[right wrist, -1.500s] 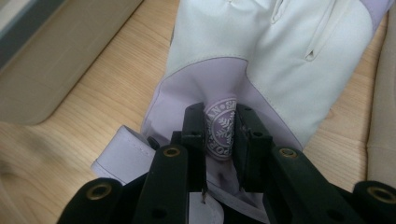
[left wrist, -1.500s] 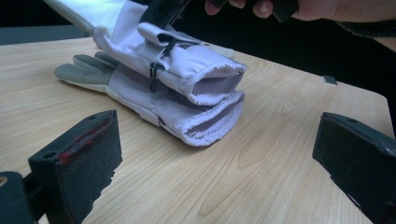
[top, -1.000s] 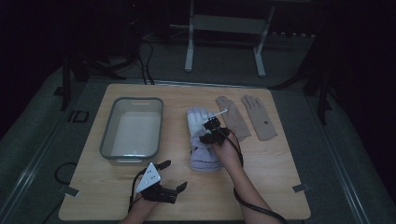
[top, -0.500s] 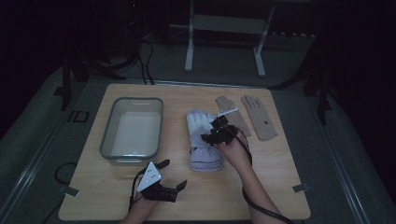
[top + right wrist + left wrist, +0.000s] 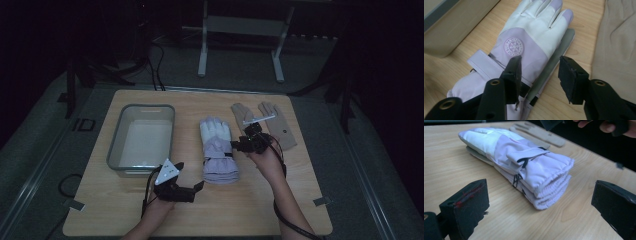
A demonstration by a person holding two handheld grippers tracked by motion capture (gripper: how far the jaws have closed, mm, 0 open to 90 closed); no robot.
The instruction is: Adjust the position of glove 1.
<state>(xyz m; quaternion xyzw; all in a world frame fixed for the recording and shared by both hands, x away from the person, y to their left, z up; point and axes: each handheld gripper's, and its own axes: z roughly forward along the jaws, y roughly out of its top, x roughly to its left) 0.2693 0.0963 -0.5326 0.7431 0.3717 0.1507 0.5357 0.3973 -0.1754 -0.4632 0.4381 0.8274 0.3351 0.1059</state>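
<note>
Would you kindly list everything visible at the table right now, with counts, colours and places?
ski gloves: two stacked as a pair, lilac and white, centre of the table.
thin gloves: two, beige, flat side by side, right of the ski gloves.
bin: one, grey and clear-walled, left part of the table.
table: one, light wood.
left hand-held gripper: one, black, jaws open, near edge, pointing at the ski gloves' cuffs.
right hand-held gripper: one, black, jaws open with nothing pinched, above the ski gloves' right edge.

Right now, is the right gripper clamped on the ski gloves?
No. The right gripper hangs above the ski gloves, its jaws apart with nothing pinched between them.
</note>
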